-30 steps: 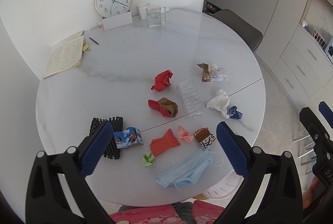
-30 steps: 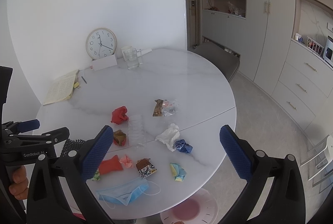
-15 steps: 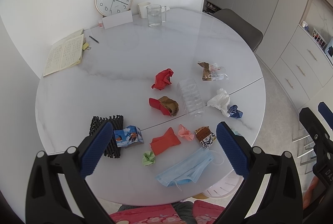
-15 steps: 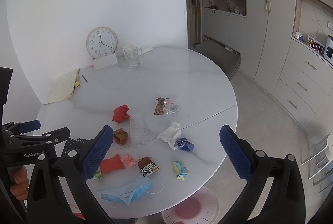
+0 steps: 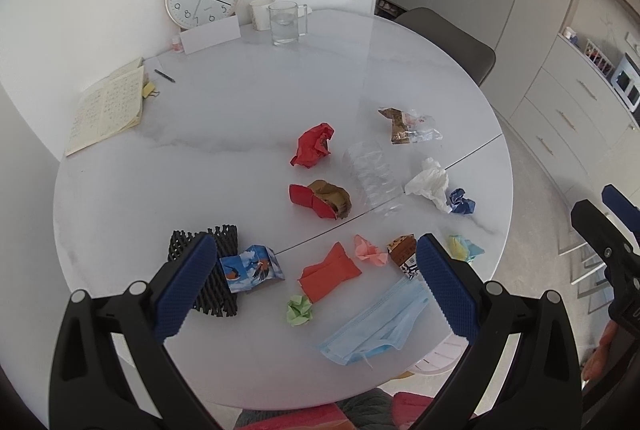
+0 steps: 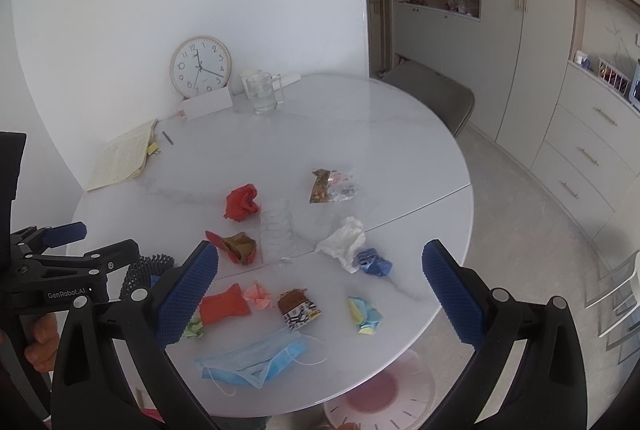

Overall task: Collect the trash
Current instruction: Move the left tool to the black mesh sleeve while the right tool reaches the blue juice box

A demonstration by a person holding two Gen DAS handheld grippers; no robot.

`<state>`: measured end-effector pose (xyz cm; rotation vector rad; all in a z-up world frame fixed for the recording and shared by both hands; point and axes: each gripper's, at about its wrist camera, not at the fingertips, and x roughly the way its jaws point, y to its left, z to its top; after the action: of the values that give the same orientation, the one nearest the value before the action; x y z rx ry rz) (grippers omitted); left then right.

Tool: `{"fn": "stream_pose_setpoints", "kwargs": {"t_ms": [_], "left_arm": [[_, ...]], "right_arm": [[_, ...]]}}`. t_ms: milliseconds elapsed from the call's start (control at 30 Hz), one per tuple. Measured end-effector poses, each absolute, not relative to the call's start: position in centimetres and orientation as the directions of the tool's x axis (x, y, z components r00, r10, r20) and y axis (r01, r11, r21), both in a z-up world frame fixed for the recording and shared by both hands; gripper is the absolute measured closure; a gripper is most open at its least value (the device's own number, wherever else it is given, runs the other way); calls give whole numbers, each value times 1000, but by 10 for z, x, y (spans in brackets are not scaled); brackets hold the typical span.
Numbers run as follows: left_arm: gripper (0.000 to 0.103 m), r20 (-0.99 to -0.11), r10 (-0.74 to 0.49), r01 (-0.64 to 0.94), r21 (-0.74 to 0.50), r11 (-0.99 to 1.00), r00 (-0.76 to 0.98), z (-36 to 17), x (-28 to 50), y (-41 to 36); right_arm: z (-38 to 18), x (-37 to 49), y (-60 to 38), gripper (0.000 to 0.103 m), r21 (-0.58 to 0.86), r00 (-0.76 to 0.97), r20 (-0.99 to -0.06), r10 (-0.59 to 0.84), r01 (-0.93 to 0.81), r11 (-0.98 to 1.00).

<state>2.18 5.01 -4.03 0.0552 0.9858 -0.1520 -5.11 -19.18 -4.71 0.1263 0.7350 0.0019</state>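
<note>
The left gripper (image 5: 312, 288) was held above the near edge of the table (image 5: 240, 118), with its two blue-padded fingers (image 5: 182, 290) spread wide apart and nothing between them. The right gripper (image 6: 320, 294) was also above the near edge of the table, at the right of the left one, and its fingers (image 6: 452, 300) were wide apart and empty too. A hand (image 6: 40, 340) gripped the handle of the left gripper from below. Both grippers pointed forward and down toward the table top.

Left gripper (image 5: 312, 282): edged slightly nearer the littered table (image 5: 240, 118).
Right gripper (image 6: 320, 294): drifted slightly lower, toward the trash.
</note>
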Motion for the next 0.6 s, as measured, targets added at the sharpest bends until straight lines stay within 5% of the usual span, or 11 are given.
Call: {"fn": "stream_pose_setpoints", "kwargs": {"t_ms": [600], "left_arm": [[8,-884,-73,290,73,954,461,-140,70,174]], "right_arm": [[-144,-8,-110,2,168,571,-810,138,1,986]]}}
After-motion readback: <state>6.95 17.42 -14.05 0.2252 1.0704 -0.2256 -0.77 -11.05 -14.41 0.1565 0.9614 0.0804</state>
